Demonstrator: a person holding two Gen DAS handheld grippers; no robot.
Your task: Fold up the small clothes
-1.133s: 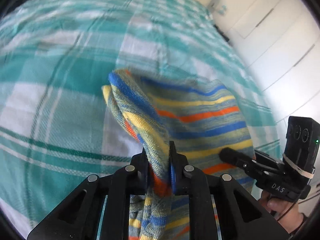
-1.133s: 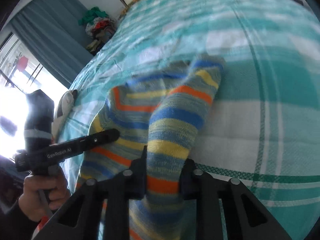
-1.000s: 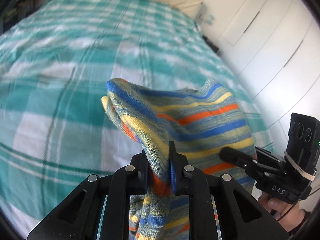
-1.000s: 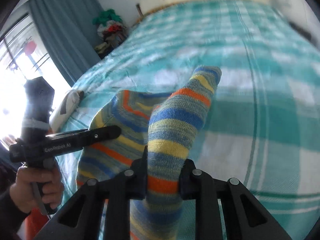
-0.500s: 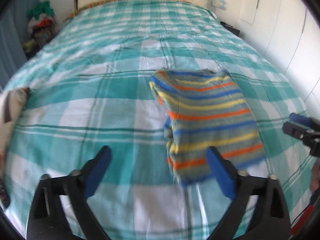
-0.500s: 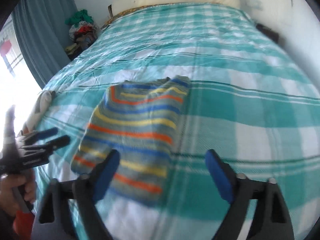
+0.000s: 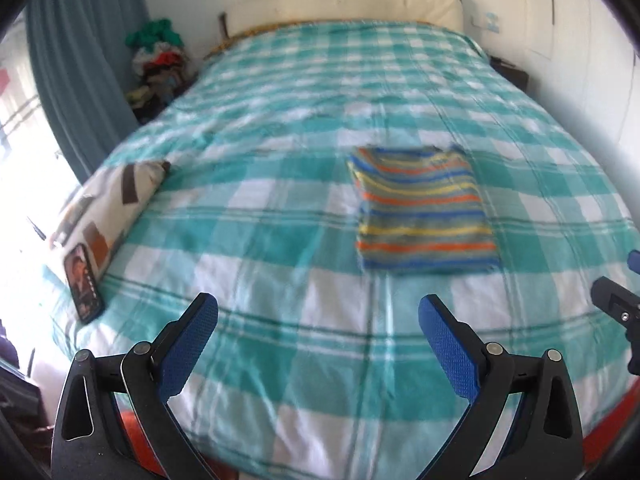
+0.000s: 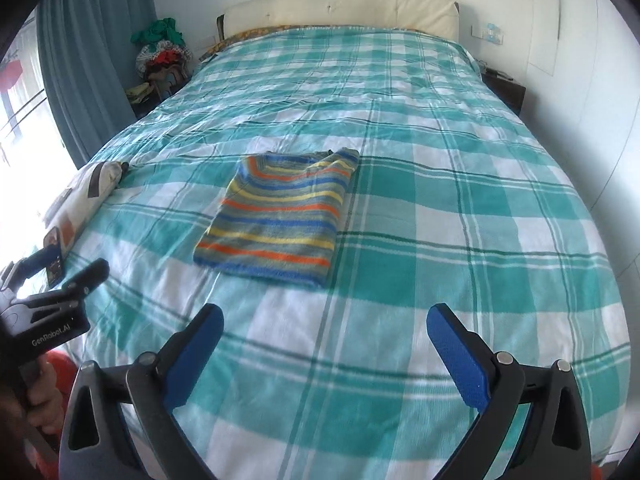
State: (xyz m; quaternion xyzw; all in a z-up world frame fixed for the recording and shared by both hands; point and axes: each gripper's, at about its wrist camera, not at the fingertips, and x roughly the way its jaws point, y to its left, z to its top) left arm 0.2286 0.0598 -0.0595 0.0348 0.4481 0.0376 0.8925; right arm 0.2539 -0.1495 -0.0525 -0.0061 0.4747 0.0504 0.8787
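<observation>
A small striped knit garment [image 7: 422, 210], blue, orange, yellow and grey, lies folded into a flat rectangle on the teal checked bedspread [image 7: 280, 200]. It also shows in the right wrist view [image 8: 280, 216]. My left gripper [image 7: 318, 330] is open and empty, held back over the foot of the bed, well short of the garment. My right gripper [image 8: 324, 340] is open and empty too, likewise behind the garment. The left gripper also shows at the left edge of the right wrist view [image 8: 60, 292].
A phone [image 7: 82, 282] lies at the bed's left edge beside a white patterned cushion [image 7: 108, 200]. A pile of clothes [image 8: 162, 56] sits by the blue curtain [image 8: 88, 60]. A cream headboard [image 8: 340, 10] is at the far end; white wardrobe doors [image 8: 600, 80] are on the right.
Both grippers were shut on the striped garment and held it up. They let it go, opened wide and drew back toward the foot of the bed. The garment now lies folded flat.
</observation>
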